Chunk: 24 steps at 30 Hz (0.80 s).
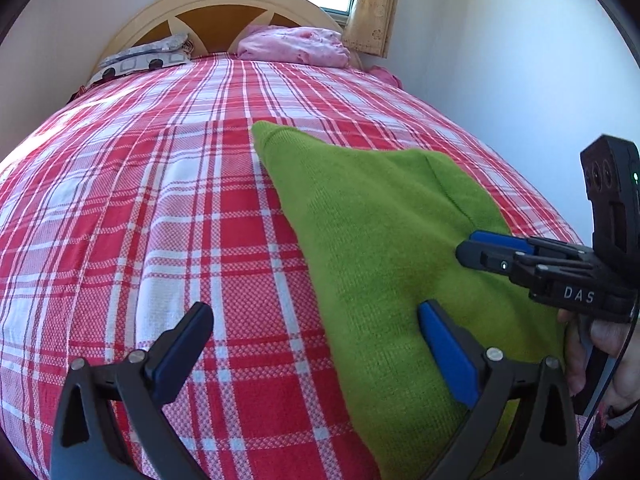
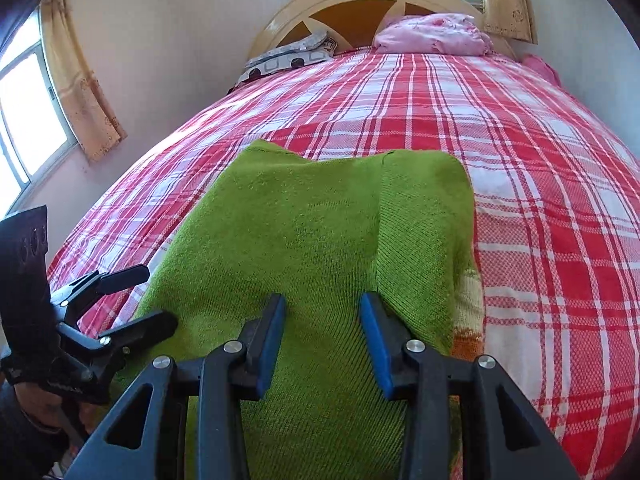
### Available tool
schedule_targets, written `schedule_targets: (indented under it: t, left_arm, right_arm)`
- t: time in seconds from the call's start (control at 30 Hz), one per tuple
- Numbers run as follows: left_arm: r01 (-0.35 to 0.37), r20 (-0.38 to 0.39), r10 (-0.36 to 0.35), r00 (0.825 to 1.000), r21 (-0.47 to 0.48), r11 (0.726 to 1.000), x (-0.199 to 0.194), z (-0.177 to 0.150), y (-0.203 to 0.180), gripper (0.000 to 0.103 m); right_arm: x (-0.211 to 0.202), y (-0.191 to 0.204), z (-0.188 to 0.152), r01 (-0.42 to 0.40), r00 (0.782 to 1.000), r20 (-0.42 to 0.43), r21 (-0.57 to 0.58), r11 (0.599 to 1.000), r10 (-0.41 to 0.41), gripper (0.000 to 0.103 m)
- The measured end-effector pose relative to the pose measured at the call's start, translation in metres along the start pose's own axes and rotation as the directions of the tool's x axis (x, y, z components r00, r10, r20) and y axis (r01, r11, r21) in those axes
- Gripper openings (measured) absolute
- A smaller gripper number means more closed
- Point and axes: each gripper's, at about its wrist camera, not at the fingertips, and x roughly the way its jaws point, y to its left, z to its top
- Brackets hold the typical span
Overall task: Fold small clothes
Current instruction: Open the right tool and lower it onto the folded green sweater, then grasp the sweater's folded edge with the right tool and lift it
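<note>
A green knit (image 2: 320,232) lies partly folded on the plaid bed (image 2: 540,200). The left hand-held gripper (image 1: 316,344) gapes wide; the right hand-held gripper (image 2: 322,332) hovers half-spread, holding nothing. A shallow pinch could drag the fold askew.

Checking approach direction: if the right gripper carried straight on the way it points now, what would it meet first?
Most likely the green knitted garment: the right gripper points down at it with open jaws, nothing between. How far above the fabric it sits is unclear.

"DAS" — white letters on the right hand-held gripper (image 1: 466,250) body.
</note>
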Motion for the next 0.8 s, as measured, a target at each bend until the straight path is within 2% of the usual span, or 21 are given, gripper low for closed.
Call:
schedule_targets:
  t: [0.33,0.53,0.57,0.67,0.7,0.8]
  left_arm:
    - [-0.009,0.003,0.009,1.0,0.006,1.0,-0.001,-0.002,-0.004,0.103]
    - [0.003,0.0,-0.003,1.0,-0.024,1.0,-0.005,-0.004,-0.001,0.103]
    - [0.002,0.006,-0.001,1.0,-0.031,1.0,-0.007,-0.004,-0.001,0.103]
    - [0.023,0.004,-0.023,1.0,-0.052,0.998,-0.013,-0.007,-0.001,0.103]
    - [0.036,0.002,-0.036,0.999,-0.056,0.998,-0.015,-0.009,-0.002,0.103]
    - [0.053,0.005,-0.052,0.999,-0.046,0.998,-0.017,-0.013,-0.008,0.103]
  right_arm:
    - [-0.008,-0.002,-0.009,-0.002,0.999,0.037,0.014,1.0,0.002,0.04]
    - [-0.015,0.003,-0.011,0.015,0.999,0.052,0.0,1.0,-0.015,0.042]
    - [-0.018,0.004,-0.01,0.009,0.998,0.057,-0.004,1.0,-0.009,0.046]
    - [-0.037,0.003,-0.009,-0.052,0.994,0.097,0.004,0.999,0.051,0.071]
    - [-0.045,0.001,-0.007,-0.065,0.989,0.13,0.002,0.998,0.065,0.076]
    - [-0.064,-0.013,0.002,-0.04,0.978,0.207,0.025,0.999,0.034,0.085]
